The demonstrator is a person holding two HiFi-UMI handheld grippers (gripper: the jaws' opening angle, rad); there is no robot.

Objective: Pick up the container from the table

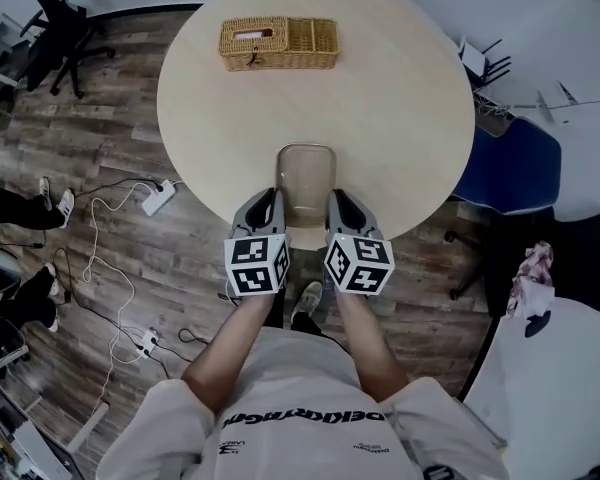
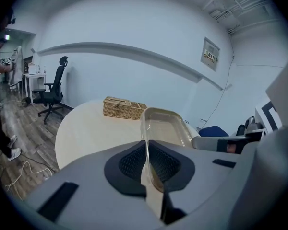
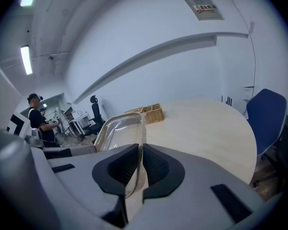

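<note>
Clear container (image 1: 307,176): at near edge of table (image 1: 400,98). Left gripper (image 1: 267,206): jaws clamped on its left wall. Right gripper (image 1: 340,206): jaws clamped on its right wall. Wicker basket (image 1: 278,43): well beyond the fingertips.

The bench (image 1: 400,118) is bare through the middle and right of the frame. The wicker basket (image 1: 278,43) blocks its upper edge, well apart from the container (image 1: 306,178) at the lower rim. A blue chair (image 1: 510,168) stands near the bench's right side.
</note>
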